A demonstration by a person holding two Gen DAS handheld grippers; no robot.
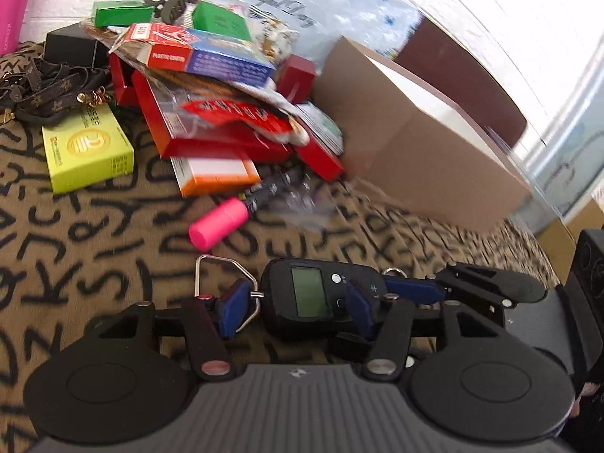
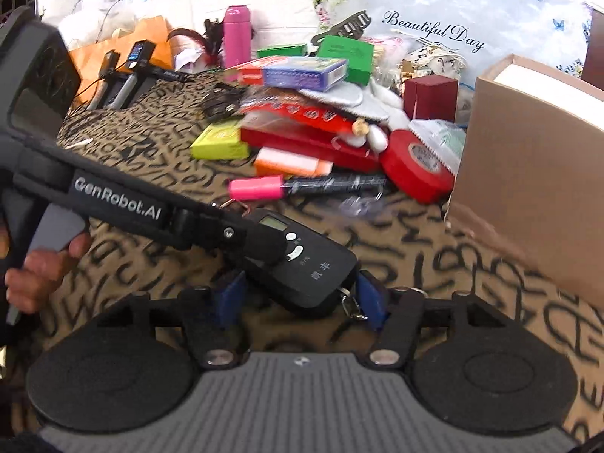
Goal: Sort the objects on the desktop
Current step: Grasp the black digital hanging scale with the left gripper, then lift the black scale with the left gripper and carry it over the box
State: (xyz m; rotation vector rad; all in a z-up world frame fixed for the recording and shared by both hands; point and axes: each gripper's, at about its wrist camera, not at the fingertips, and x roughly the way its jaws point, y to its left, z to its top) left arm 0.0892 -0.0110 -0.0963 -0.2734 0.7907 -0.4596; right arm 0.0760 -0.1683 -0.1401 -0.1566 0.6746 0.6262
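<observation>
A black digital hanging scale (image 1: 298, 298) lies on the patterned cloth, with its metal handle at the left and a ring at the right. My left gripper (image 1: 298, 309) is shut on it: one blue pad sits inside the handle loop and the other lies against the body. In the right wrist view the scale (image 2: 309, 264) lies diagonally. Its ring end sits between the pads of my right gripper (image 2: 300, 300), which is open with small gaps on both sides. The left gripper's finger (image 2: 264, 245) covers part of the scale there.
A tall cardboard box (image 2: 528, 188) stands at the right. Behind the scale lie a pink-capped marker (image 2: 256, 187), a red tape roll (image 2: 415, 170), a yellow-green box (image 1: 87, 147) and a pile of card boxes (image 1: 211, 56). A person's hand (image 2: 37, 275) holds the left gripper's handle.
</observation>
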